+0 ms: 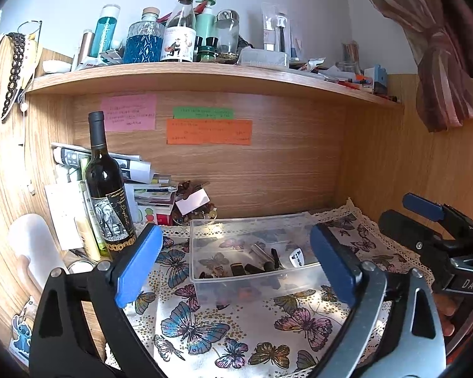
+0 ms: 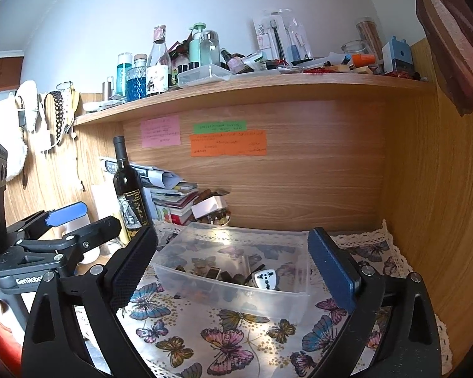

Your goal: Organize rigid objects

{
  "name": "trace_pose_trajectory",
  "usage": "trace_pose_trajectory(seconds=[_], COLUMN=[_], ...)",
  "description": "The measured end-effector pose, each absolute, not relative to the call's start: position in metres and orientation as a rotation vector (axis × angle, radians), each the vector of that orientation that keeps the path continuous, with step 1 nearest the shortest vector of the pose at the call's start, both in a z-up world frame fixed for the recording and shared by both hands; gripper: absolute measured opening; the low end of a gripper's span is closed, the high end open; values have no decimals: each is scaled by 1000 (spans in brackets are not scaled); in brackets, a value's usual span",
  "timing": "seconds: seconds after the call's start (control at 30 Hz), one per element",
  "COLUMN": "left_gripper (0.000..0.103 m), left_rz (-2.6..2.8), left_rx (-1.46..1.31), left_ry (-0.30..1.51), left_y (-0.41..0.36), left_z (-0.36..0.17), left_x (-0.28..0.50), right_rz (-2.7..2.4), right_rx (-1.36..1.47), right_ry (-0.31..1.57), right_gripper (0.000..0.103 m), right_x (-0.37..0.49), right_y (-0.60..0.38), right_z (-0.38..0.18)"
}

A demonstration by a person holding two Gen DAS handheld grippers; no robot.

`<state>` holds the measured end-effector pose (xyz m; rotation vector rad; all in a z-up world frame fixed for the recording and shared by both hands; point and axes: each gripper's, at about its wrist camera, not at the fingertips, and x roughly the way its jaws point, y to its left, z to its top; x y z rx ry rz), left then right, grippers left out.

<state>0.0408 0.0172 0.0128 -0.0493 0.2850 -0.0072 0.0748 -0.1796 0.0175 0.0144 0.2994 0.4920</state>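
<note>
A clear plastic bin (image 1: 205, 271) stands on the butterfly cloth (image 1: 236, 330) and holds several small dark objects (image 1: 239, 269) and a white plug adapter (image 1: 297, 258). It also shows in the right wrist view (image 2: 268, 302), with the adapter (image 2: 265, 280) inside. My left gripper (image 1: 233, 261) is open and empty, held in front of the bin. My right gripper (image 2: 233, 271) is open and empty, also in front of the bin. Each gripper shows at the edge of the other's view.
A dark wine bottle (image 1: 108, 189) stands left of the bin beside stacked books and papers (image 1: 154, 192). A small dish of beads (image 1: 201, 212) sits behind the bin. A crowded shelf (image 1: 205, 75) runs overhead. Wooden walls (image 1: 410, 170) close in the back and right.
</note>
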Motion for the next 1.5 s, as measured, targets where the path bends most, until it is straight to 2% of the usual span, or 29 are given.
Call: trace_pose_trajectory(seconds=[0.27, 1.5], left_gripper=[97, 97], left_rz=[-2, -33], left_rx=[-48, -69], left_ry=[280, 292], left_y=[18, 21], left_z=[12, 9], left_x=[40, 45], right_rz=[493, 486], right_rx=[21, 19], right_ry=[298, 322], right_gripper=[100, 101], right_x=[75, 79], right_y=[-179, -175], right_z=[17, 11])
